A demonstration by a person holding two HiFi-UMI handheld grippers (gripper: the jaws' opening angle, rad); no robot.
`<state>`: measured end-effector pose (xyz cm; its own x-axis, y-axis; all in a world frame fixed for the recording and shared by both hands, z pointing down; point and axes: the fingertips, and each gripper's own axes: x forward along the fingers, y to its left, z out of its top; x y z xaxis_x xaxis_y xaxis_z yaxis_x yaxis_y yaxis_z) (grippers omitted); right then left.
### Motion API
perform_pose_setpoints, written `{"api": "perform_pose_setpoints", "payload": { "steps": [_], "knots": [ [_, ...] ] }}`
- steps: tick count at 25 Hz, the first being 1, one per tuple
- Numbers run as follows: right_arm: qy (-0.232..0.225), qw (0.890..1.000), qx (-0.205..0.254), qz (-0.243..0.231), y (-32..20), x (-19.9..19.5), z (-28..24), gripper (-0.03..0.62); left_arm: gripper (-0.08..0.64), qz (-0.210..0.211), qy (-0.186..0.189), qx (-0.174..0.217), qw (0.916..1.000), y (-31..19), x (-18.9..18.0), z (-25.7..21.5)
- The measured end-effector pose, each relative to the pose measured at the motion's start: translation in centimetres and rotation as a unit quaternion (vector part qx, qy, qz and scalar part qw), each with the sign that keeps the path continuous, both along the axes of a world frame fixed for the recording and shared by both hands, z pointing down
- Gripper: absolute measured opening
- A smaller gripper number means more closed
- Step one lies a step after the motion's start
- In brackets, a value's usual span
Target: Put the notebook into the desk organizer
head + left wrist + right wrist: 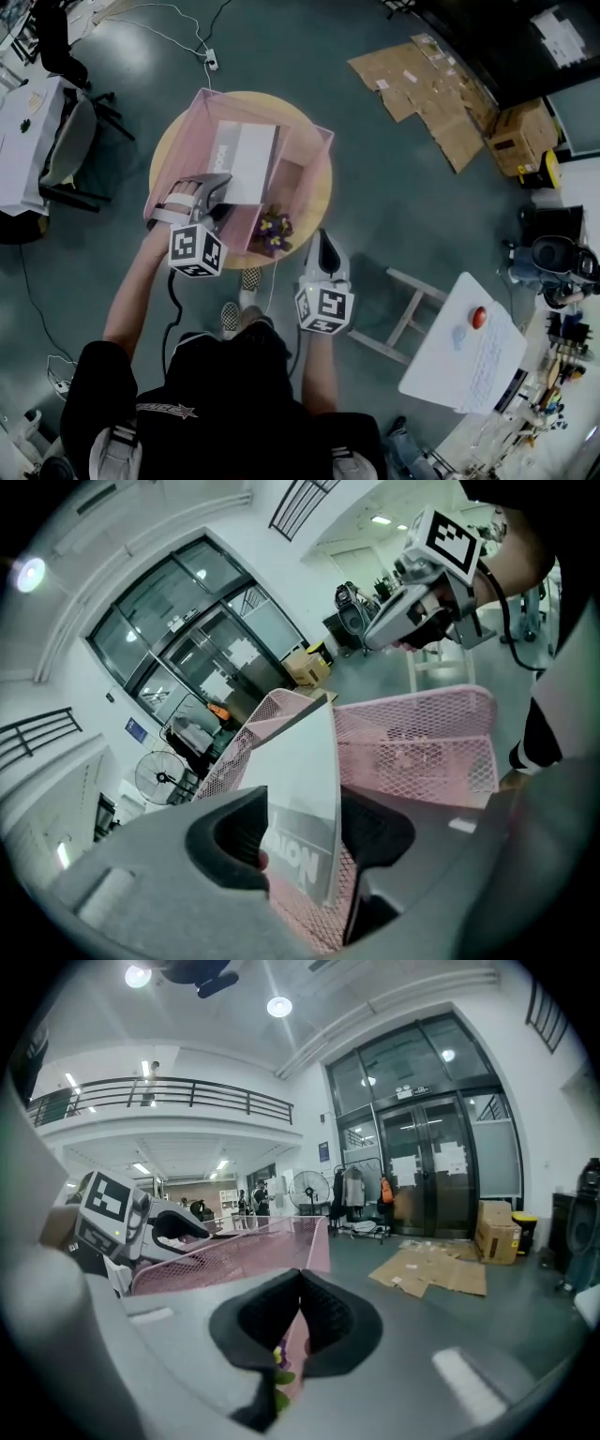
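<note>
A pink mesh desk organizer stands on a round wooden table. The grey and white notebook sits inside it, leaning in the left compartment. My left gripper is at the notebook's near edge. In the left gripper view the notebook stands upright between the jaws of my left gripper, which are spread and do not press on it, with the organizer behind. My right gripper hovers off the table's right front edge, its pads together on nothing.
A small bunch of purple and yellow flowers sits by the organizer's near corner. A white stool and a white table stand to the right. Flattened cardboard lies on the floor beyond. A chair stands at the left.
</note>
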<state>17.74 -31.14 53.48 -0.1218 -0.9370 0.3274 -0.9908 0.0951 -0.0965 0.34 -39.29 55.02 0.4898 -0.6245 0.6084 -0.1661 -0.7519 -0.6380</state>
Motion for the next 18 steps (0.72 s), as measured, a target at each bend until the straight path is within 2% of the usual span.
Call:
{"api": "perform_pose_setpoints", "payload": {
  "steps": [4,11,18],
  "knots": [
    [-0.001,1.0,0.002,0.004,0.3,0.5,-0.2,0.005,0.291,-0.011,0.028,-0.024,0.9993,0.3,0.0,-0.4],
    [-0.001,1.0,0.01,0.015,1.3,1.1,-0.7,0.005,0.321,-0.015,0.023,-0.033,0.9991,1.2,-0.4,-0.5],
    [0.004,1.0,0.02,0.024,3.2,1.7,-1.3,0.005,0.321,-0.025,0.022,-0.025,0.9991,2.8,-1.3,-0.8]
  ]
}}
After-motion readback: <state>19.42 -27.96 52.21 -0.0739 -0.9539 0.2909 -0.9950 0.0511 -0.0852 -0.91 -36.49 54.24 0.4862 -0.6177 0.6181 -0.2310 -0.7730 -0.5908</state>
